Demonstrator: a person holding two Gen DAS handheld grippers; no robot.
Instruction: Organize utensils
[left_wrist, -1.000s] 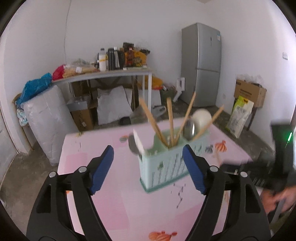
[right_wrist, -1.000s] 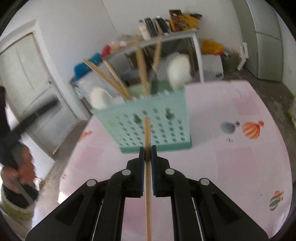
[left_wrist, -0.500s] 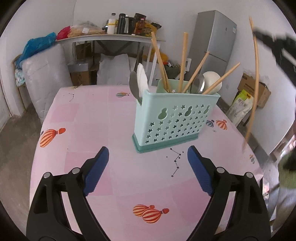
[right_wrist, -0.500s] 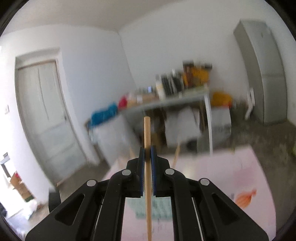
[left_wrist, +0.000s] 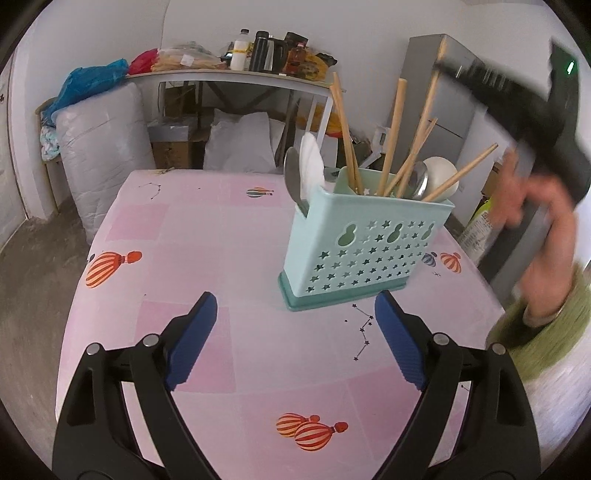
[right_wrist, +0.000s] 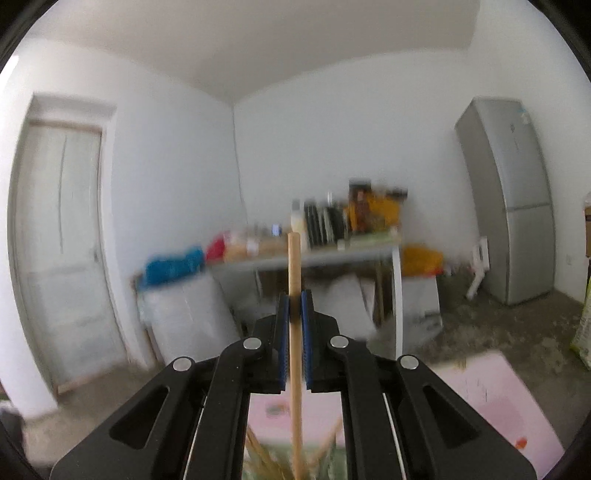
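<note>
A mint green utensil holder (left_wrist: 364, 243) stands on the pink table (left_wrist: 207, 240), with several wooden chopsticks, metal spoons and white spoons in it. My left gripper (left_wrist: 295, 332) is open and empty, low over the table just in front of the holder. My right gripper (right_wrist: 294, 314) is shut on a wooden chopstick (right_wrist: 294, 280), held upright above the holder, whose tops of chopsticks (right_wrist: 258, 454) show blurred below. In the left wrist view the right gripper (left_wrist: 517, 99) is a blur at upper right, its chopstick (left_wrist: 424, 122) slanting down into the holder.
A grey fridge (right_wrist: 513, 199) stands at the back right. A cluttered shelf table (left_wrist: 236, 74) with bottles, bags and boxes lines the far wall. A door (right_wrist: 62, 236) is at the left. The table edge drops to a concrete floor (left_wrist: 33, 266).
My right gripper has lifted the chopstick from table level to above the holder and lowered its tip into it. My left gripper has drawn back and tilted down; the holder has not moved.
</note>
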